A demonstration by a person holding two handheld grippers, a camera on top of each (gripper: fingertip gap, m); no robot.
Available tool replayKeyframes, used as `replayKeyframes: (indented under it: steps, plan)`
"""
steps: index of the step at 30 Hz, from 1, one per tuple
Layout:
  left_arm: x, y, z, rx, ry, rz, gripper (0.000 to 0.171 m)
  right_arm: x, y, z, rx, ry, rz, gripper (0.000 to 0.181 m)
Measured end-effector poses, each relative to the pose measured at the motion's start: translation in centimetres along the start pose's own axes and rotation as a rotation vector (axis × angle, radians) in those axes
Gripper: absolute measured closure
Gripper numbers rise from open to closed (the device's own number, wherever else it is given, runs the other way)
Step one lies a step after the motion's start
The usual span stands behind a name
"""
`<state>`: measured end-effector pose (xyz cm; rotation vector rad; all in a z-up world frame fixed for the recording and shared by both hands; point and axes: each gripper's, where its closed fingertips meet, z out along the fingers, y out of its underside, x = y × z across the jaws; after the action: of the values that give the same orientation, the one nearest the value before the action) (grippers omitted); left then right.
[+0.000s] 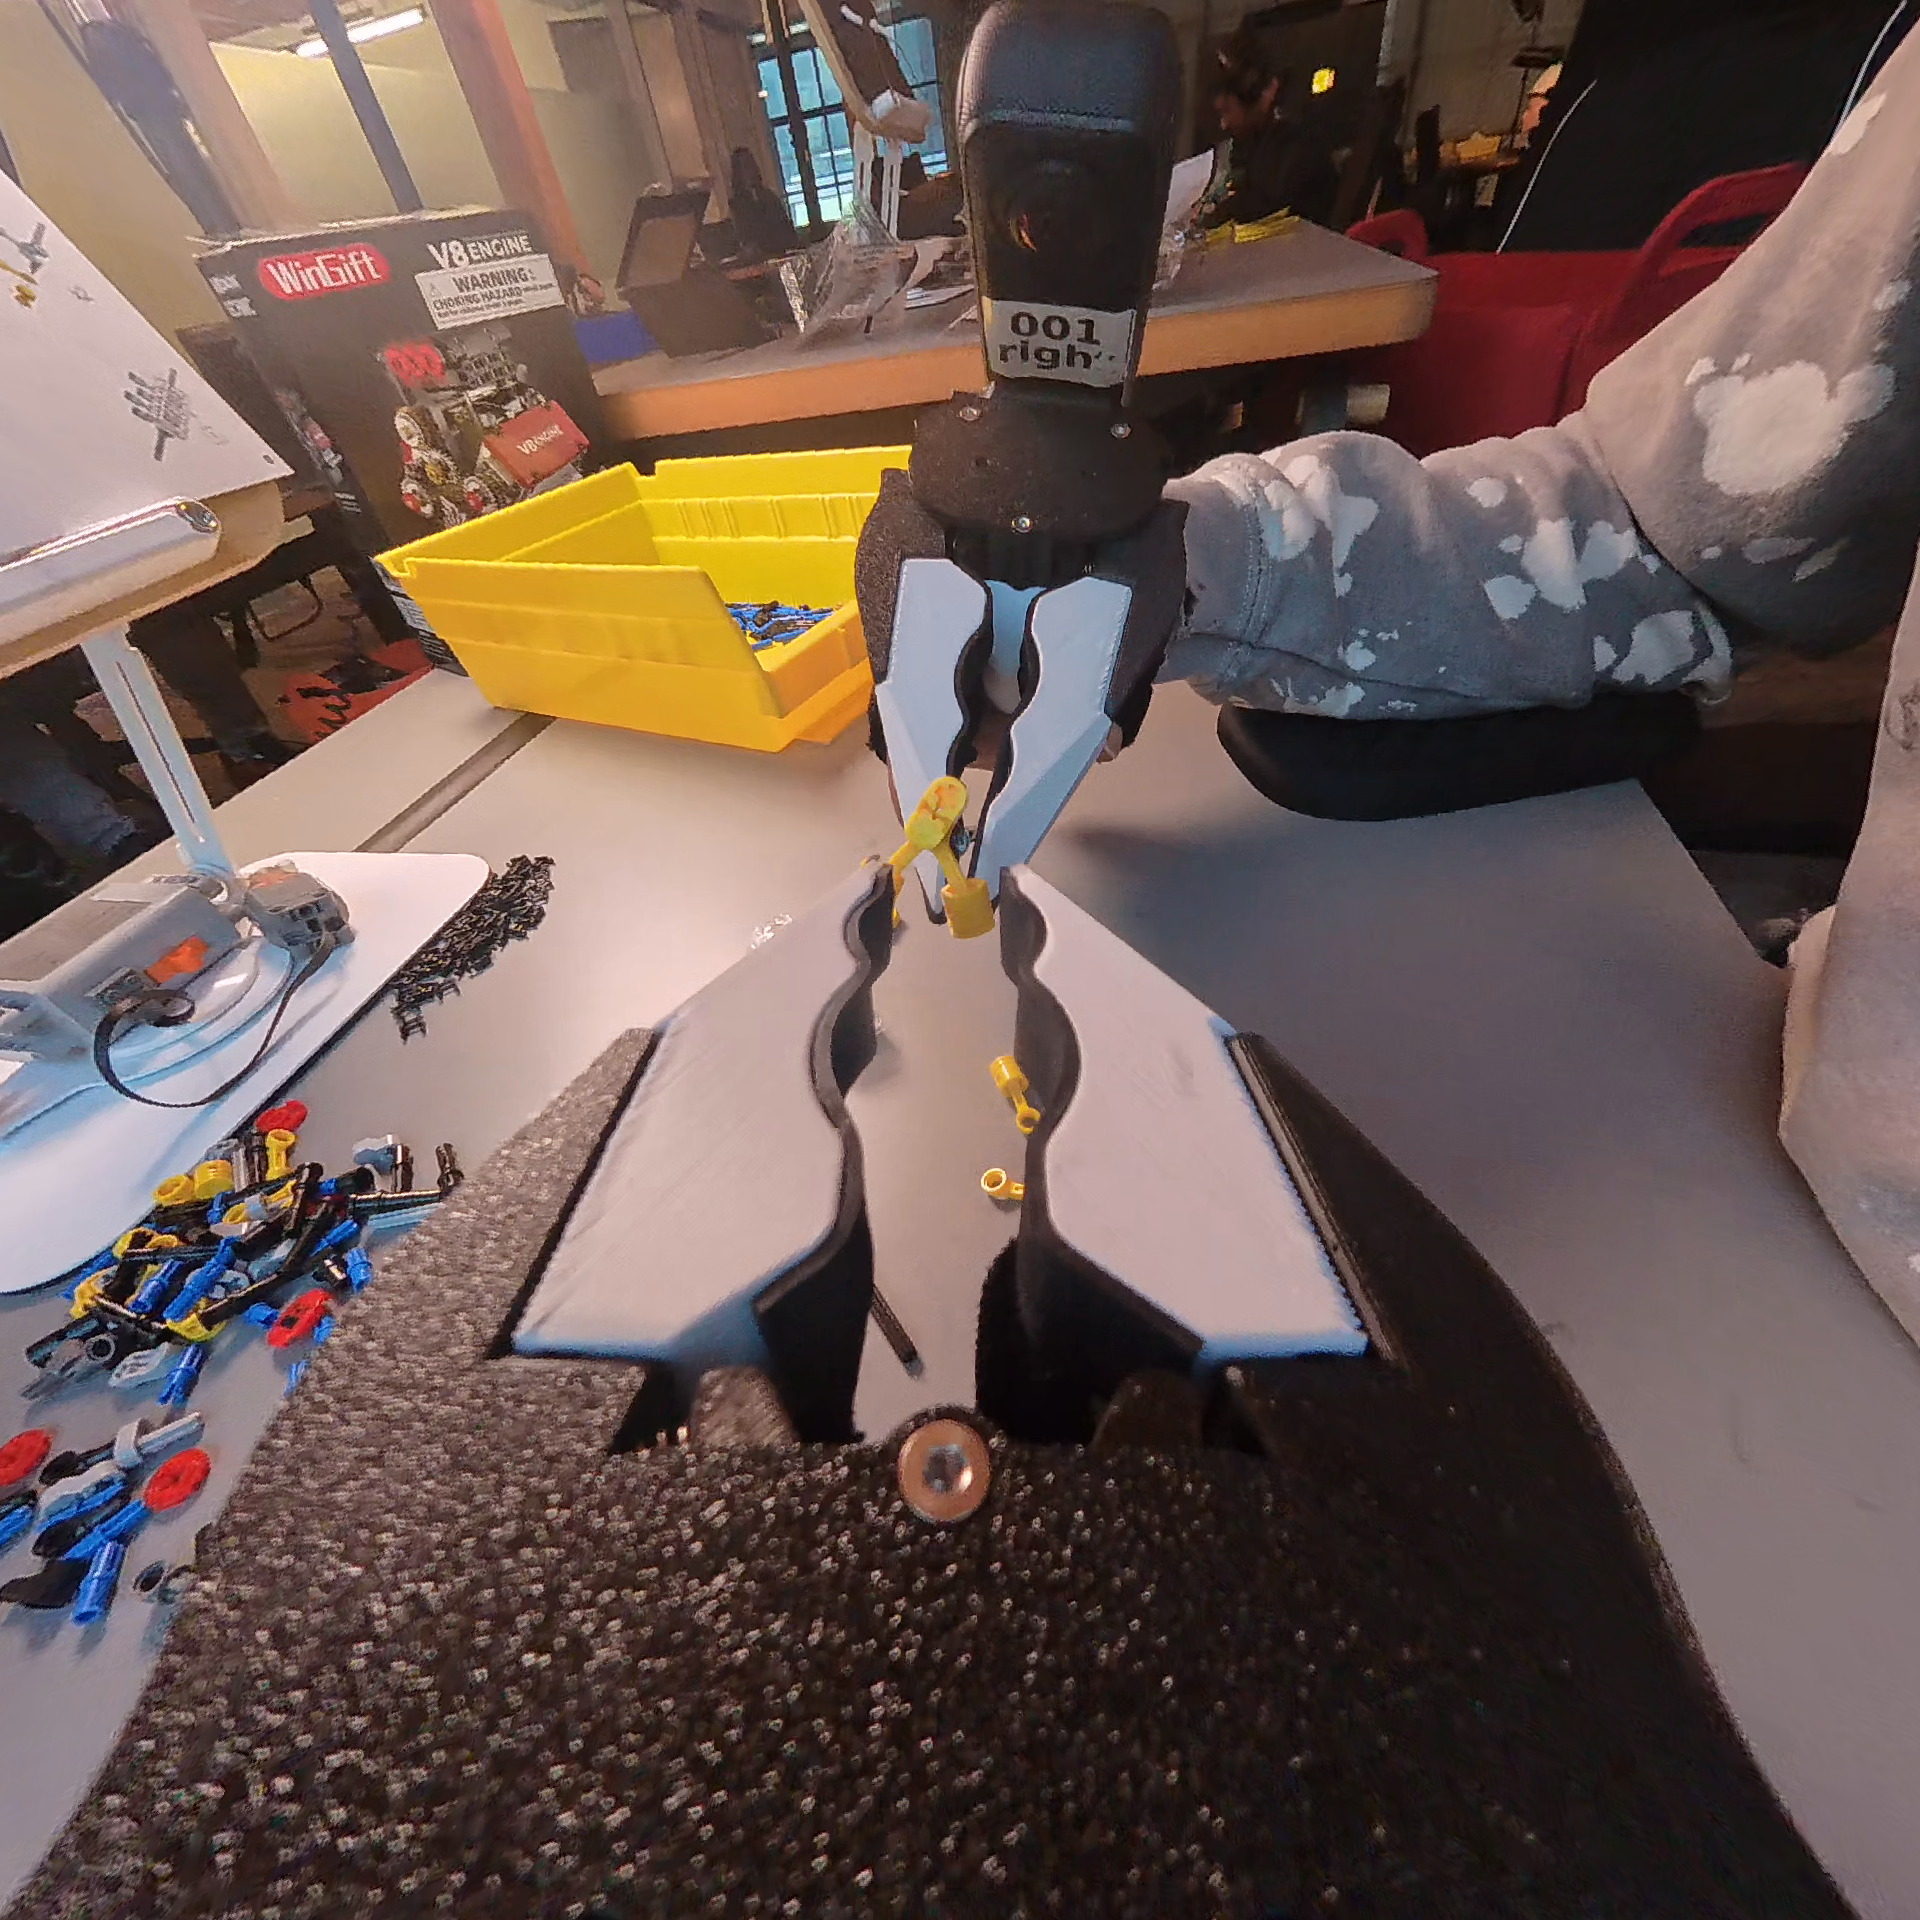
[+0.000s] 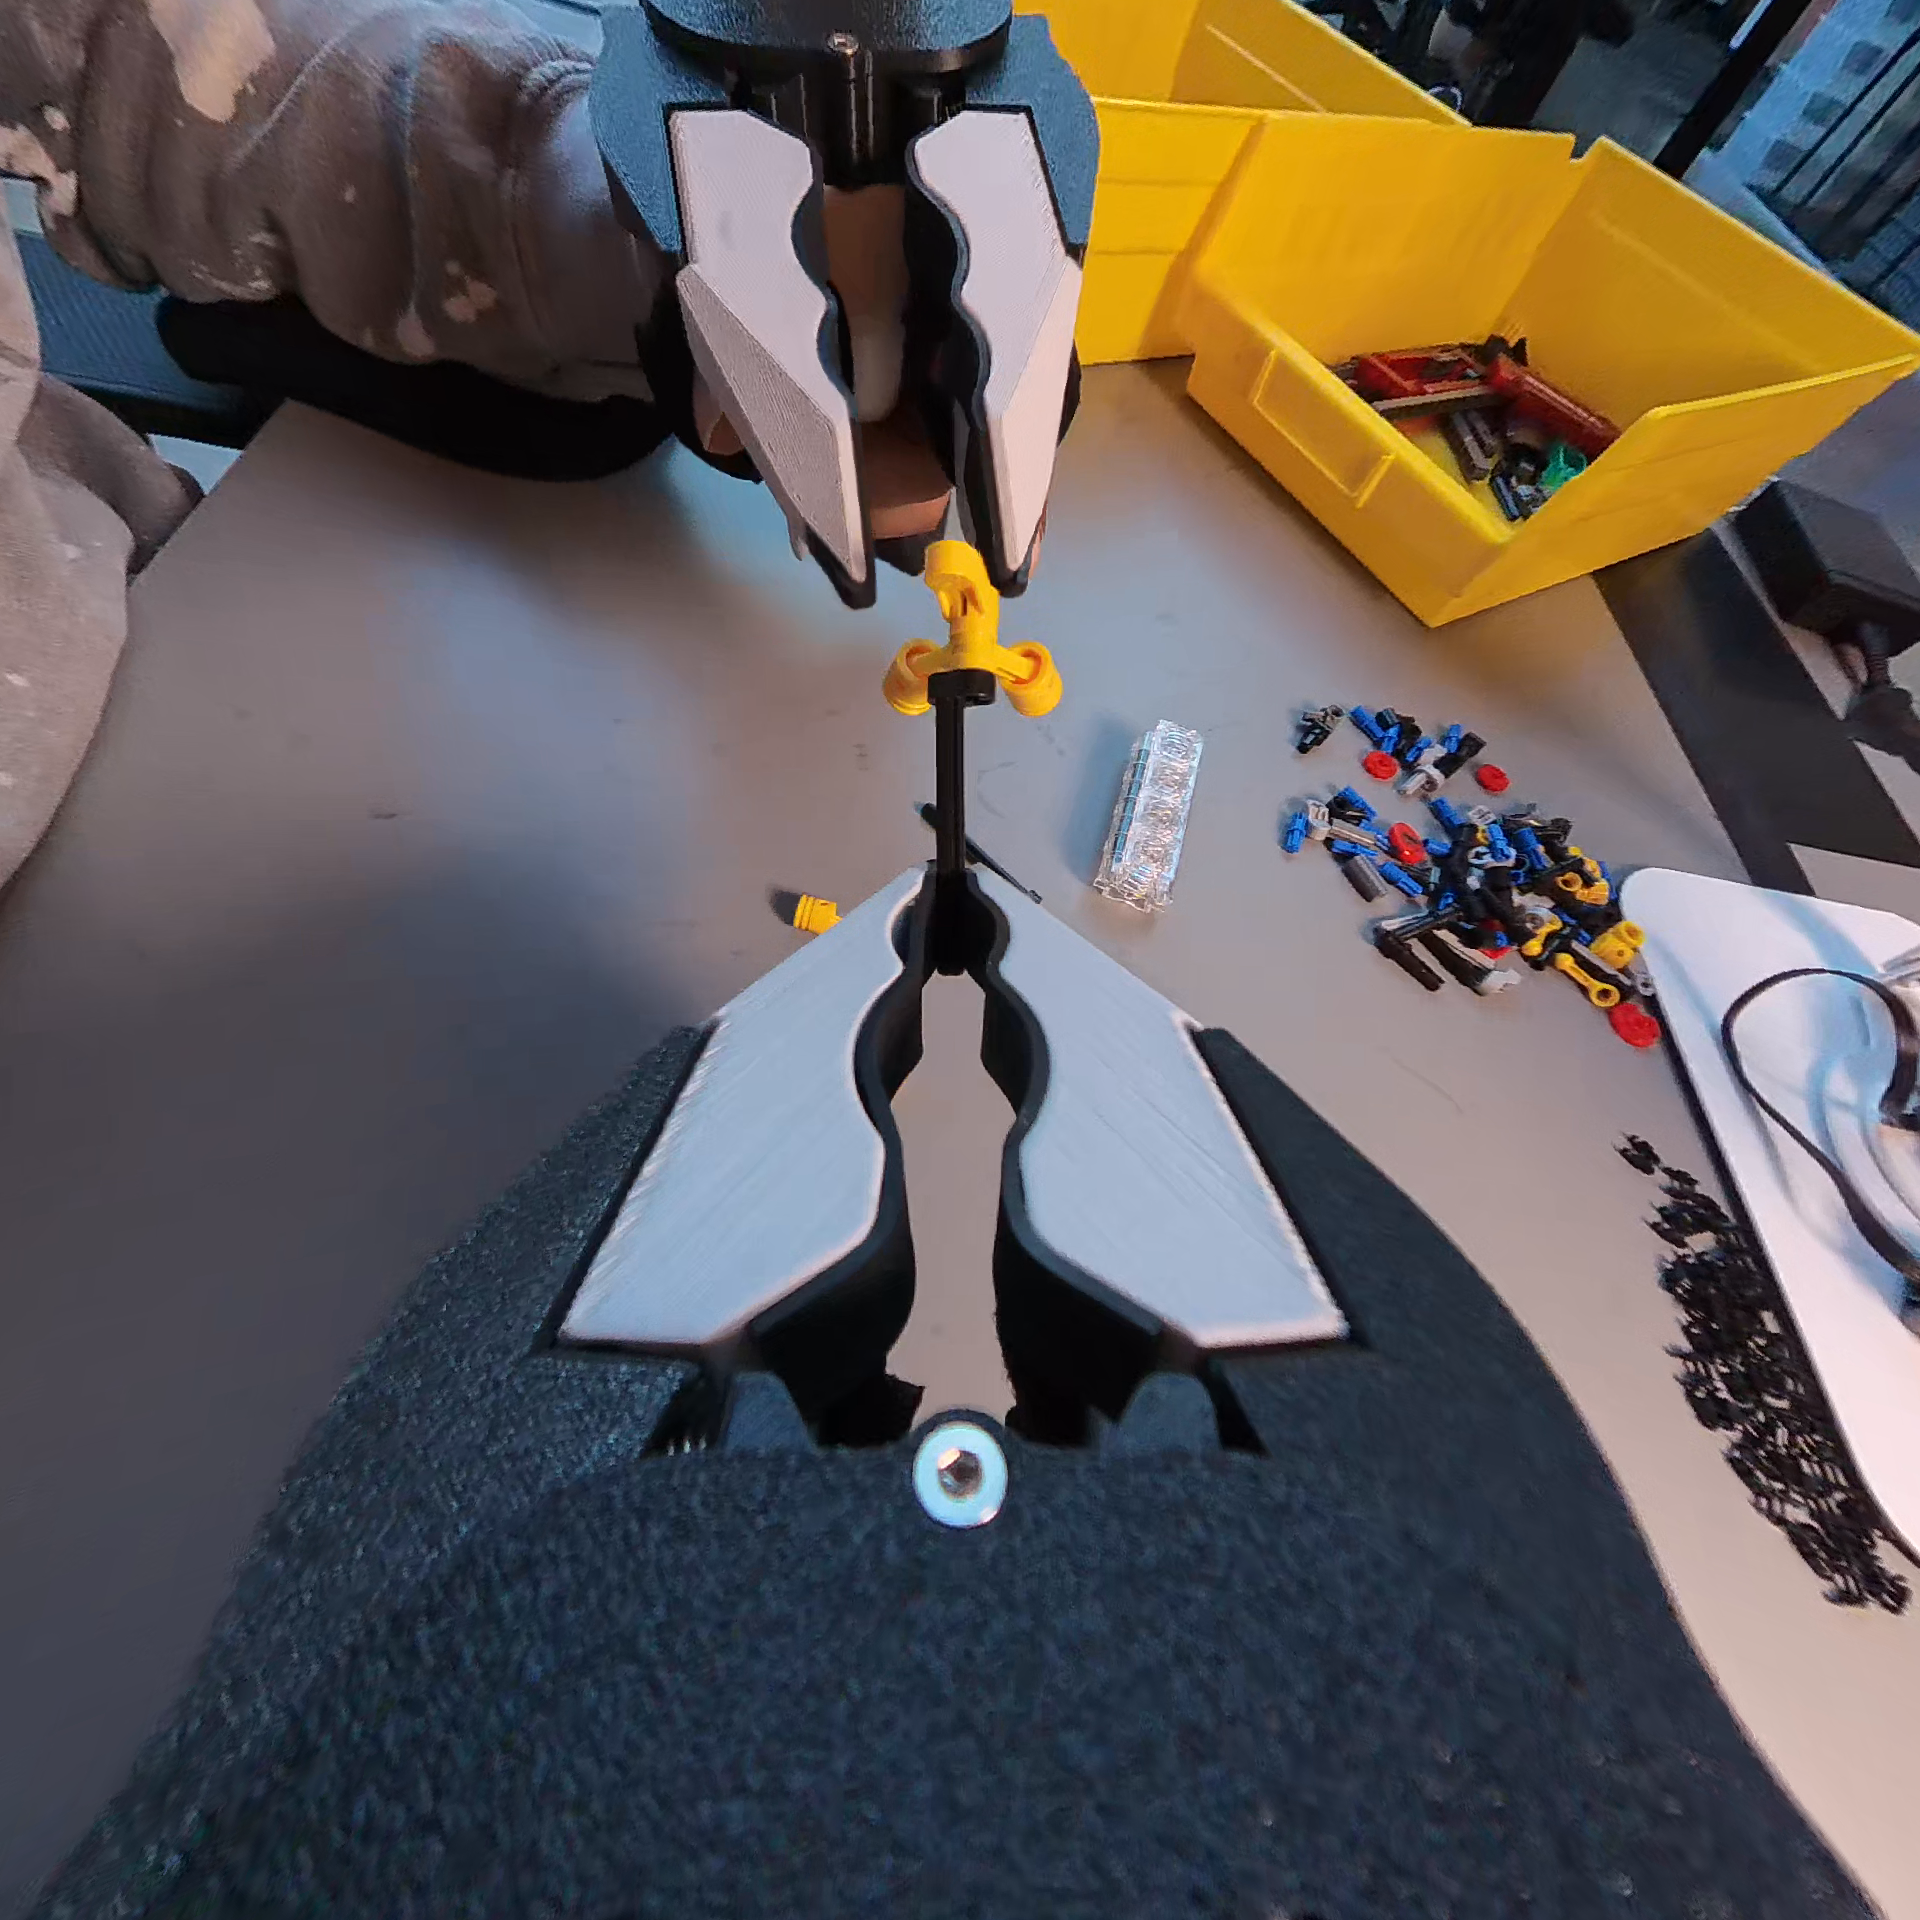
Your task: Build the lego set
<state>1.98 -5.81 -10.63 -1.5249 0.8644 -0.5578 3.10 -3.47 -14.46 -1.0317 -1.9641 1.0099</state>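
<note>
My right gripper (image 2: 951,904) is shut on the lower end of a thin black axle (image 2: 949,790) and holds it pointing away above the grey table (image 2: 416,727). A small yellow connector assembly (image 2: 971,670) with three lobes sits on the axle's far end. My left gripper (image 2: 935,587) faces it from the opposite side, fingers closed narrowly on the assembly's top lobe. In the left wrist view the yellow assembly (image 1: 935,831) spans the gap at my left gripper's tips (image 1: 948,883), with the right gripper (image 1: 964,894) just behind it. The axle is hidden there.
Yellow bins (image 2: 1403,260) stand at the table's back. A pile of small blue, black, red and yellow parts (image 2: 1475,883), a clear ribbed piece (image 2: 1148,821), black pins (image 2: 1756,1351) and a white stand base (image 2: 1714,956) lie at one side. Loose yellow pieces (image 1: 1013,1091) lie under my left gripper. Spacing between my two grippers at the tips: around 5 centimetres. The clear ribbed piece (image 2: 1148,821) is about 12 centimetres from both grippers' fingertips.
</note>
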Motion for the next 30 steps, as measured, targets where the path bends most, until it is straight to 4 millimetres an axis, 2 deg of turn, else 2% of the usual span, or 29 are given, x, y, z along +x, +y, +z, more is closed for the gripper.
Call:
replayKeyframes:
  steps: [10,16,30]
  plan:
    - [-1.5,-0.1,0.2,0.037,-0.015,-0.254,0.155,1.8,0.5,0.5,-0.067,0.149,-0.101,0.178]
    - [-1.6,0.7,0.7,0.004,-0.027,-0.286,0.157,1.9,1.2,0.9,-0.121,0.174,-0.132,0.179]
    - [-1.7,0.9,1.0,0.013,0.003,-0.391,0.157,2.0,1.6,1.0,-0.166,0.196,-0.180,0.179]
